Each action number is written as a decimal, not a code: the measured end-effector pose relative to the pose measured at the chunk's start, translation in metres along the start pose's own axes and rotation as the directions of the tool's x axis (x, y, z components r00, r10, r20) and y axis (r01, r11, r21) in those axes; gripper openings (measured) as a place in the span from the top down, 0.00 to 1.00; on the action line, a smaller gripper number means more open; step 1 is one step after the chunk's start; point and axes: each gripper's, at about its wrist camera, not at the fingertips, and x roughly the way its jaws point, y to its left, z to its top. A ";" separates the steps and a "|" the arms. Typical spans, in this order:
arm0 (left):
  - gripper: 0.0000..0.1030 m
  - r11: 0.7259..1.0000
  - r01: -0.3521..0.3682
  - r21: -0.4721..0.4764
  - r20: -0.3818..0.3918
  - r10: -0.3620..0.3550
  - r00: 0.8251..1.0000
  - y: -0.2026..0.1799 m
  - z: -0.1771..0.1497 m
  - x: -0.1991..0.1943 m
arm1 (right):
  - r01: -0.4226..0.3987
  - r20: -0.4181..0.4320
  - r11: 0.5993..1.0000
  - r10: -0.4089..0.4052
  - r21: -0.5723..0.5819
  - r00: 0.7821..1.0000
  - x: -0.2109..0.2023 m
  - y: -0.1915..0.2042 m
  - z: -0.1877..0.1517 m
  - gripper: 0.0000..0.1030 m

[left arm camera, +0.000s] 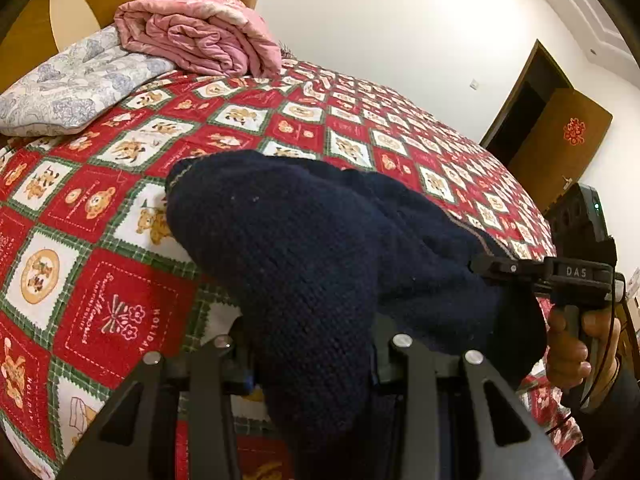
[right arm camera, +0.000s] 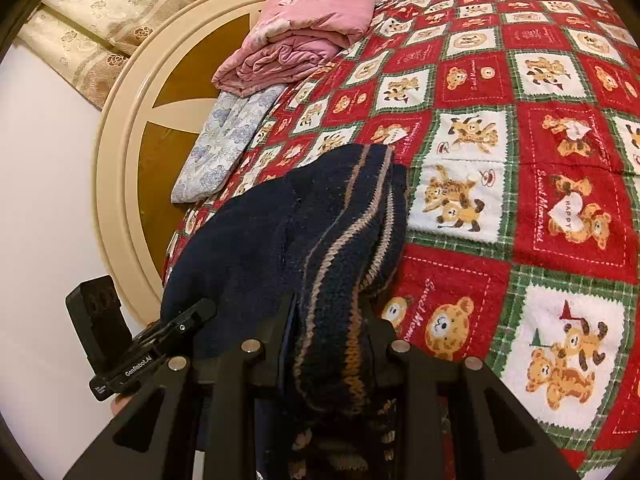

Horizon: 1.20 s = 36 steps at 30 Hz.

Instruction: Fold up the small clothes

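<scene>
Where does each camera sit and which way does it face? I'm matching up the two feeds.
Left wrist: on the left gripper, facing along its jaws across the bed quilt to wall and door; right gripper and hand show.
Right wrist: on the right gripper, facing the headboard; left gripper shows.
Shared: navy knit garment, pink blanket.

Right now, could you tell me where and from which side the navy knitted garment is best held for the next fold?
Keep to the edges. The navy knitted garment hangs bunched between both grippers, above the teddy-bear bedspread. The right gripper pinches the tan-striped border; the left gripper pinches plain knit. The firm striped hem probably gives the surest hold, approached from the bed's near side, fingers across the stripes.
</scene>
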 end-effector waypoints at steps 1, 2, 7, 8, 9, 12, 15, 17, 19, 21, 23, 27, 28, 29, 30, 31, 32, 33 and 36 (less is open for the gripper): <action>0.62 1.000 0.006 -0.005 0.000 -0.006 1.000 0.001 0.000 -0.001 | 0.002 0.001 1.000 -0.002 0.000 1.000 0.000 0.000 0.000 0.72; 0.62 0.998 0.041 -0.041 0.005 -0.041 0.999 0.007 0.001 -0.003 | 0.004 0.000 1.000 -0.004 0.001 1.000 0.001 0.000 0.000 0.72; 0.62 0.999 0.034 -0.037 -0.004 -0.035 0.999 0.014 0.000 0.001 | 0.006 -0.008 1.000 -0.006 0.007 1.000 0.007 -0.001 -0.002 0.72; 0.61 1.000 0.014 -0.016 -0.008 -0.014 1.000 0.012 -0.002 0.004 | 0.018 -0.009 1.000 -0.017 0.003 1.000 0.009 -0.001 -0.002 0.72; 0.57 1.000 -0.004 0.001 -0.011 0.004 1.000 0.010 -0.004 0.005 | 0.033 -0.009 0.999 -0.033 0.003 0.999 0.011 -0.002 -0.003 0.72; 0.35 0.998 -0.054 0.020 -0.014 0.054 0.998 0.011 -0.010 0.008 | 0.055 -0.014 0.998 -0.054 0.035 0.998 0.016 -0.014 -0.002 0.69; 0.25 0.993 -0.107 0.057 -0.004 0.107 0.994 0.008 -0.016 0.008 | 0.061 -0.027 0.996 -0.060 0.062 0.998 0.020 -0.026 -0.003 0.57; 0.25 0.993 -0.105 0.045 -0.010 0.106 0.994 0.009 -0.019 0.007 | 0.090 -0.036 0.993 -0.088 0.071 0.996 0.022 -0.030 -0.003 0.45; 0.25 0.994 -0.105 0.014 -0.015 0.106 0.994 0.011 -0.021 0.002 | 0.088 -0.035 0.993 -0.085 0.077 0.996 0.020 -0.033 -0.002 0.44; 0.25 0.993 -0.115 -0.010 -0.020 0.115 0.993 0.011 -0.023 -0.006 | 0.101 -0.020 0.992 -0.100 0.079 0.995 0.012 -0.031 -0.003 0.44; 0.25 0.991 -0.131 -0.040 -0.016 0.131 0.991 0.009 -0.026 -0.020 | 0.126 0.024 0.989 -0.128 0.078 0.991 -0.005 -0.028 -0.006 0.44; 0.20 0.990 -0.132 -0.058 0.076 0.137 0.988 -0.010 -0.038 -0.067 | 0.248 0.108 0.968 -0.249 0.030 0.962 -0.049 -0.014 -0.022 0.44; 0.18 0.988 -0.143 -0.056 0.096 0.148 0.984 -0.016 -0.040 -0.077 | 0.280 0.131 0.960 -0.279 0.008 0.951 -0.062 -0.008 -0.030 0.43; 0.16 0.986 -0.158 -0.049 0.128 0.163 0.978 -0.025 -0.045 -0.092 | 0.305 0.148 0.952 -0.301 -0.010 0.942 -0.072 -0.004 -0.038 0.43; 0.16 0.985 -0.167 -0.047 0.146 0.172 0.974 -0.030 -0.048 -0.100 | 0.331 0.171 0.943 -0.322 -0.031 0.931 -0.083 0.002 -0.046 0.44; 0.16 0.982 -0.182 -0.045 0.174 0.187 0.967 -0.039 -0.052 -0.112 | 0.357 0.203 0.933 -0.339 -0.055 0.918 -0.097 0.009 -0.058 0.43; 0.16 0.982 -0.187 -0.035 0.192 0.190 0.963 -0.048 -0.055 -0.119 | 0.375 0.227 0.924 -0.350 -0.076 0.909 -0.105 0.020 -0.068 0.43; 0.15 0.982 -0.185 -0.028 0.201 0.187 0.962 -0.052 -0.056 -0.124 | 0.393 0.251 0.914 -0.359 -0.100 0.899 -0.114 0.031 -0.078 0.43; 0.15 0.980 -0.199 0.011 0.249 0.190 0.950 -0.078 -0.053 -0.144 | 0.427 0.323 0.891 -0.363 -0.153 0.874 -0.140 0.066 -0.109 0.43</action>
